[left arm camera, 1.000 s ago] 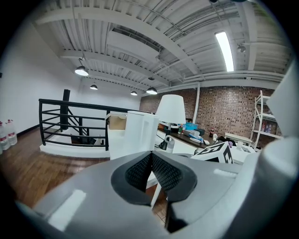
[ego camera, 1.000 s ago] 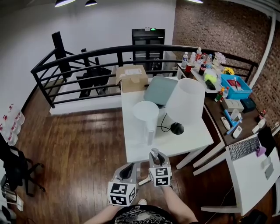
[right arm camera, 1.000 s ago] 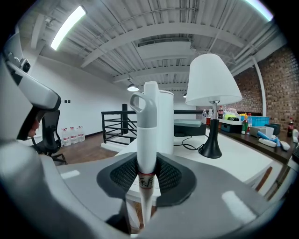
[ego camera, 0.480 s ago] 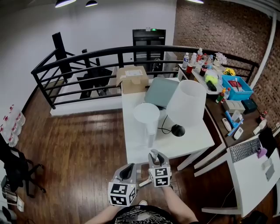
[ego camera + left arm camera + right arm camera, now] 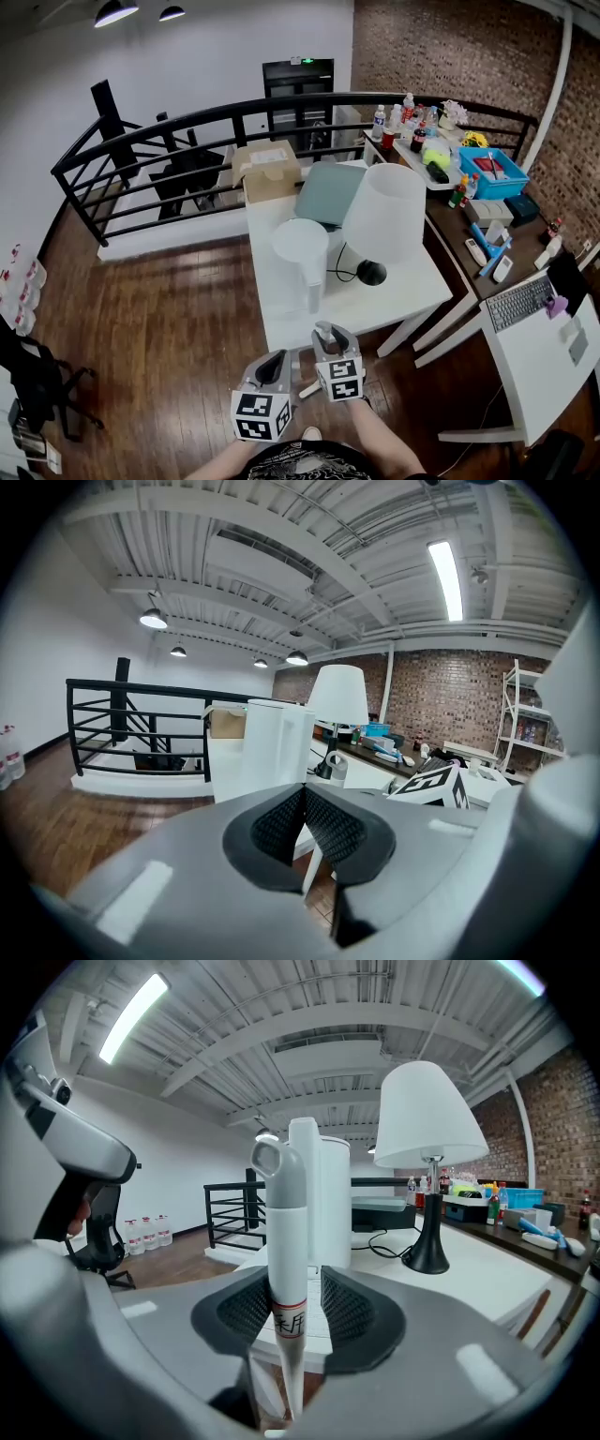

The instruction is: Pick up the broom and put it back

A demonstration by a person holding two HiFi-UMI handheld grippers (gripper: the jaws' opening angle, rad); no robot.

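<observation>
The broom's white handle (image 5: 286, 1241) stands upright between the pads of my right gripper (image 5: 295, 1307), its grey looped top level with the table. The jaws have just been opening: a thin gap shows between the handle and the right pad, so the grip is slack. In the head view the right gripper (image 5: 325, 337) is just before the white table's (image 5: 281, 323) near edge, with the handle's lower part (image 5: 307, 388) slanting down between the two grippers. My left gripper (image 5: 272, 367) is beside it, to the left. Its pads (image 5: 281, 822) meet, with nothing held.
On the table stand a white lamp (image 5: 384, 214), a white cylindrical appliance (image 5: 302, 246), a grey case (image 5: 330, 192) and a cardboard box (image 5: 267, 169). A black railing (image 5: 141, 141) runs behind. Cluttered desks (image 5: 520, 300) lie to the right. A wood floor (image 5: 159, 328) spreads to the left.
The head camera has shifted slightly, so the scene sits a little further left. Both grippers stay where they were, the handle still between the right jaws.
</observation>
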